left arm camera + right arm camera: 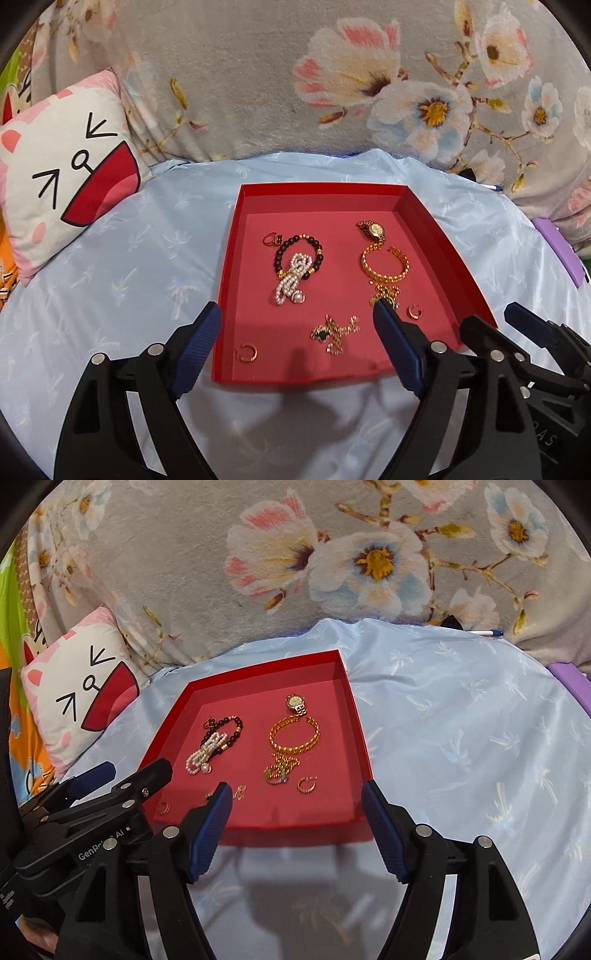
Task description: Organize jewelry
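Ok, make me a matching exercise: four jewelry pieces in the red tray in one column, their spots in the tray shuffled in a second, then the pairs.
Things:
1. watch
2. pearl bracelet
3. gold bangle
4. small hoop earring

Places:
A. near left corner of the red tray
B. far right, closest to the back wall
C. draped over the dark bead bracelet
D. just in front of the watch

Pairs: 1-B, 2-C, 3-D, 4-A

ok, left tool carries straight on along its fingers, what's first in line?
Probably the red tray, near its front wall, then the clover chain on its floor. Left tool is open and empty. Depth unclear.
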`<state>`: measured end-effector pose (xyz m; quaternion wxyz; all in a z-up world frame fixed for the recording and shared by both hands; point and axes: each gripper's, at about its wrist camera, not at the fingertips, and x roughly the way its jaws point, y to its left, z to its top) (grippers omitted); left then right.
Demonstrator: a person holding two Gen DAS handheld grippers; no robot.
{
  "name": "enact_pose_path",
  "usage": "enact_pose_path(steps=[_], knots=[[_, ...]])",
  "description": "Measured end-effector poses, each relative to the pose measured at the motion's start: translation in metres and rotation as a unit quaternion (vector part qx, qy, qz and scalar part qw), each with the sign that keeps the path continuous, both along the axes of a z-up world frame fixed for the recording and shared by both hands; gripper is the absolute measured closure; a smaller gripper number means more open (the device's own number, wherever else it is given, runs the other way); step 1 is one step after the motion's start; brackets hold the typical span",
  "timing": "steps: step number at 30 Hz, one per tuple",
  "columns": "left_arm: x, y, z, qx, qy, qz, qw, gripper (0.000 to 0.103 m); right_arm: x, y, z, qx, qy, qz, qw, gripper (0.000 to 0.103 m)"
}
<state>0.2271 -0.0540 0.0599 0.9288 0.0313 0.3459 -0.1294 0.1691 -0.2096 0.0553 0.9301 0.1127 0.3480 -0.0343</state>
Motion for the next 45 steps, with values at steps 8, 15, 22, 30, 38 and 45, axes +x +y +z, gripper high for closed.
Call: enact_pose_path(steps=[8,15,22,30,38,45], knots=[[-0.034,0.010,0.003,0.001,-0.005,0.009,0.9999,0.015,-0.039,0.008,0.005,-0.004,0.002,-0.009,1.000,0.023],[-0.065,0.019,0.003,0.001,-0.008,0.015,0.9998,0.010,-0.071,0.012,0.006,-0.005,0.002,-0.017,1.000,0.019],[-0.093,0.028,-0.003,0.004,-0.007,0.021,0.9997,0.007,-0.101,0.022,0.002,-0.011,0.004,-0.020,1.000,0.017],[-0.119,0.038,-0.015,0.010,-0.005,0.024,0.9996,0.007,-0.128,0.033,-0.008,-0.011,0.011,-0.019,1.000,0.017],[-0.141,0.043,-0.037,0.020,0.007,0.028,0.9994,0.007,-0.149,0.039,-0.024,-0.026,0.020,-0.025,0.999,0.017],[-0.153,0.041,-0.050,0.031,0.003,0.030,0.9991,0.007,-0.160,0.037,-0.038,-0.032,0.028,-0.035,0.998,0.017]])
